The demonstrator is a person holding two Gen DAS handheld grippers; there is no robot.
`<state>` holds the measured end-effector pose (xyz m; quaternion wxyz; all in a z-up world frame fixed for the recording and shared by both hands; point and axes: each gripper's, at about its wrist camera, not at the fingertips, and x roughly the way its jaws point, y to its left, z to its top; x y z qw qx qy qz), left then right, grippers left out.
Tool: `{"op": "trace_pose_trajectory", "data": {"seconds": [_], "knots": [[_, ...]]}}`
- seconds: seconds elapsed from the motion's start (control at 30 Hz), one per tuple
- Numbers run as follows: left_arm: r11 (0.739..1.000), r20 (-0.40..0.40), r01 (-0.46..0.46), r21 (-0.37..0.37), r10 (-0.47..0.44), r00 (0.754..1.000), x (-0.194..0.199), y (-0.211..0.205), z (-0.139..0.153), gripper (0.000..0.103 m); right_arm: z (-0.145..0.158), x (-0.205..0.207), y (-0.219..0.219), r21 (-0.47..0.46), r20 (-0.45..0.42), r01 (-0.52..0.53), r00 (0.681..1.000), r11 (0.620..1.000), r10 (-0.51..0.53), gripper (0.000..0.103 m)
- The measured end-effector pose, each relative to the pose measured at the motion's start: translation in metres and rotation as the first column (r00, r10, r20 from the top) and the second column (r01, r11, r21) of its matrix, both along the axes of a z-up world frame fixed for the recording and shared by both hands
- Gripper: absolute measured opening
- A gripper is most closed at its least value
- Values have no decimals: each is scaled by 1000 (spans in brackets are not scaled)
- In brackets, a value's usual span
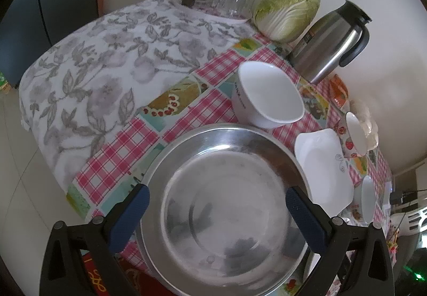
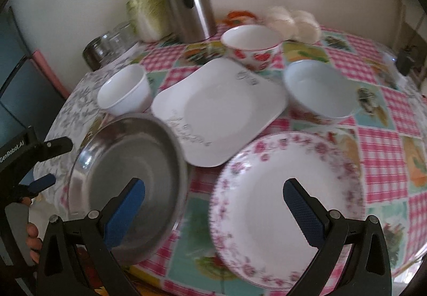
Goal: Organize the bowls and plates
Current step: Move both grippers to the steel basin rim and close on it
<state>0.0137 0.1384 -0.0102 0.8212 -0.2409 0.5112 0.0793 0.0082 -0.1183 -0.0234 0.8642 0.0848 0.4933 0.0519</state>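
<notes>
Left gripper (image 1: 216, 205) over steel plate (image 1: 224, 205), jaws spread wide.

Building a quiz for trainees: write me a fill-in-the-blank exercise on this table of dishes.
1. The left gripper hovers open over the ____ pan.
2. The round plate below the right gripper has a ____ floral rim.
3. The napa cabbage stands beside the steel ____.
4. The square plate is plain ____ with grey markings.

Missing words: steel; pink; thermos jug; white

Pink-flowered plate (image 2: 288, 205), pink-checked tablecloth (image 2: 384, 162)
</notes>
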Motion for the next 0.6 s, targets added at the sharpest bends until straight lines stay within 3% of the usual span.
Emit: {"op": "trace_pose_trajectory", "data": {"seconds": [0.17, 0.3, 0.37, 0.47, 0.53, 0.6], "knots": [[999, -54, 2, 35, 0, 999, 4, 9, -7, 102, -10, 6, 12, 29, -32, -31, 999, 999, 32, 96], [999, -113, -29, 32, 32, 993, 4, 20, -19, 83, -16, 11, 17, 59, -52, -56, 997, 997, 59, 81], [999, -136, -30, 24, 33, 990, 5, 23, -26, 81, -20, 14, 19, 70, -66, -66, 995, 995, 71, 75], [1000, -152, -28, 11, 30, 988, 4, 26, -32, 77, -28, 18, 23, 84, -90, -80, 992, 993, 88, 60], [999, -150, -32, 9, 33, 988, 3, 27, -33, 76, -33, 21, 25, 92, -109, -89, 989, 992, 99, 43], [999, -150, -39, 9, 40, 988, 4, 29, -34, 74, -37, 25, 27, 94, -124, -93, 987, 991, 104, 36]]}}
